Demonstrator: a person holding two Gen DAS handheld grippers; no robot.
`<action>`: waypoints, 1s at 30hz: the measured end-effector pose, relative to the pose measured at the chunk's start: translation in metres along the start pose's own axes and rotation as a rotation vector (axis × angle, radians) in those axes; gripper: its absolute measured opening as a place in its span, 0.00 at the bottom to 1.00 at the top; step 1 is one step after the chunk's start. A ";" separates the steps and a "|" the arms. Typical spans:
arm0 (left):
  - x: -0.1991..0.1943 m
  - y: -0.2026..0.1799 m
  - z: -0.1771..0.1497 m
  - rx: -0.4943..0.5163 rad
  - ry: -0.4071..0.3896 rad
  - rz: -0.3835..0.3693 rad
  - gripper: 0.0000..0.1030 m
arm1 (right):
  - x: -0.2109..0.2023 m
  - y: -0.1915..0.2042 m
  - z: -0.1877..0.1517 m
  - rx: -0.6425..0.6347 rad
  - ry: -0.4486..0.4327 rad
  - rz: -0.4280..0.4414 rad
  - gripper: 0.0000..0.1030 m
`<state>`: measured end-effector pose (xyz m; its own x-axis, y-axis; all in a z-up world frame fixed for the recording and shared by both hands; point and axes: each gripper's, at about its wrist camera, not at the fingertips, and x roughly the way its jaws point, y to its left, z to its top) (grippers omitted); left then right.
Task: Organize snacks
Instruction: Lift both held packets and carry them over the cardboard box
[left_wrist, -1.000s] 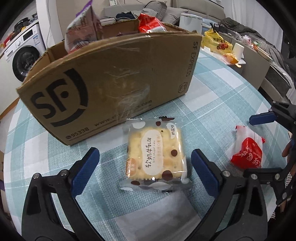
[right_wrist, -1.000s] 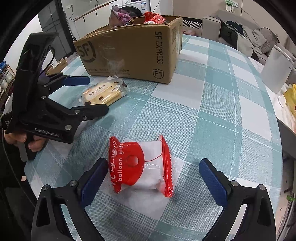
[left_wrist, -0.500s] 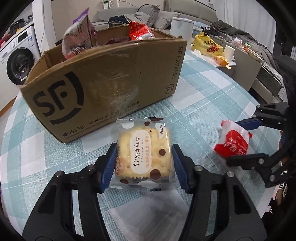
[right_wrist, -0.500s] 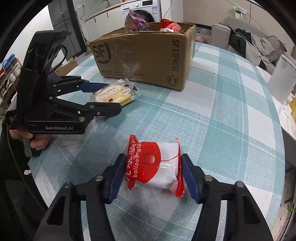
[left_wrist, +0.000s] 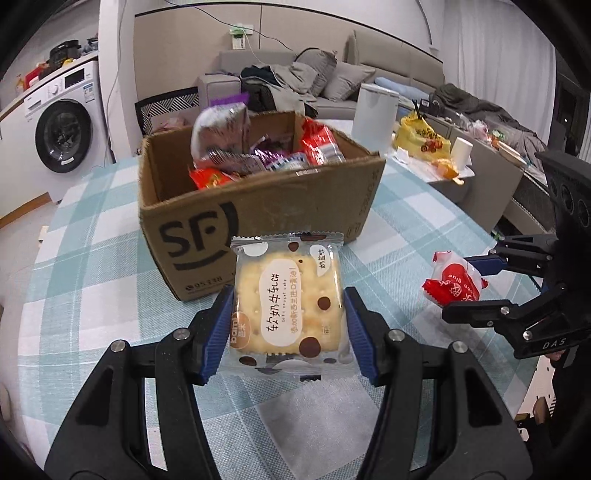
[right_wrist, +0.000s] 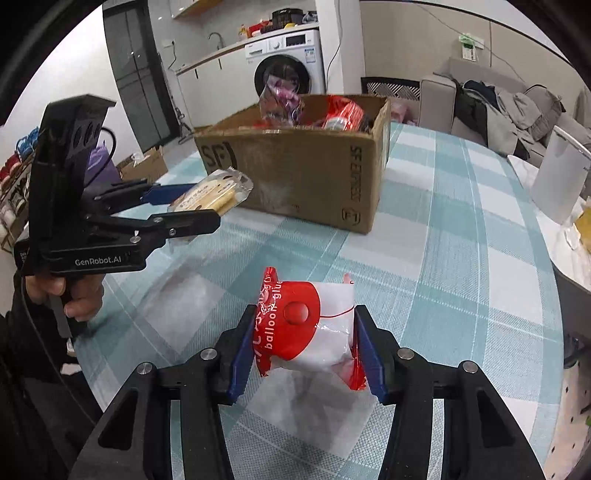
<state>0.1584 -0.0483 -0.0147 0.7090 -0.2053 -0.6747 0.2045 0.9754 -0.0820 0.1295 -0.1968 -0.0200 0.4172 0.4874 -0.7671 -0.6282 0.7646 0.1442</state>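
My left gripper (left_wrist: 288, 325) is shut on a clear-wrapped cracker packet (left_wrist: 288, 302) and holds it above the table, in front of the cardboard box (left_wrist: 258, 206). The packet also shows in the right wrist view (right_wrist: 210, 194). My right gripper (right_wrist: 304, 347) is shut on a red and white snack packet (right_wrist: 306, 328), lifted off the checked tablecloth. That packet shows at the right of the left wrist view (left_wrist: 452, 282). The box (right_wrist: 295, 166) is open at the top and holds several snack bags.
A white cylinder container (left_wrist: 375, 110) and a yellow bag (left_wrist: 421, 138) stand behind the box on the right. A washing machine (left_wrist: 62, 122) is off the table at left. A sofa with clothes (left_wrist: 314, 77) is behind. The round table's edge (right_wrist: 557, 280) curves on the right.
Both grippers have risen with their packets off the table. One second ago both were open around the packets; they closed on them and lifted, so the box's inside now shows.
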 end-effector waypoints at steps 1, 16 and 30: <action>-0.004 0.002 0.002 -0.006 -0.011 0.003 0.54 | -0.002 0.000 0.002 0.007 -0.012 -0.006 0.50; -0.057 0.036 0.039 -0.062 -0.134 0.064 0.54 | -0.025 -0.004 0.051 0.121 -0.168 -0.048 0.50; -0.075 0.069 0.065 -0.116 -0.177 0.119 0.54 | -0.037 0.000 0.102 0.119 -0.236 -0.057 0.50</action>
<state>0.1630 0.0288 0.0783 0.8327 -0.0893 -0.5465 0.0409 0.9941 -0.1000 0.1814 -0.1718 0.0723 0.6001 0.5164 -0.6109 -0.5234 0.8310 0.1884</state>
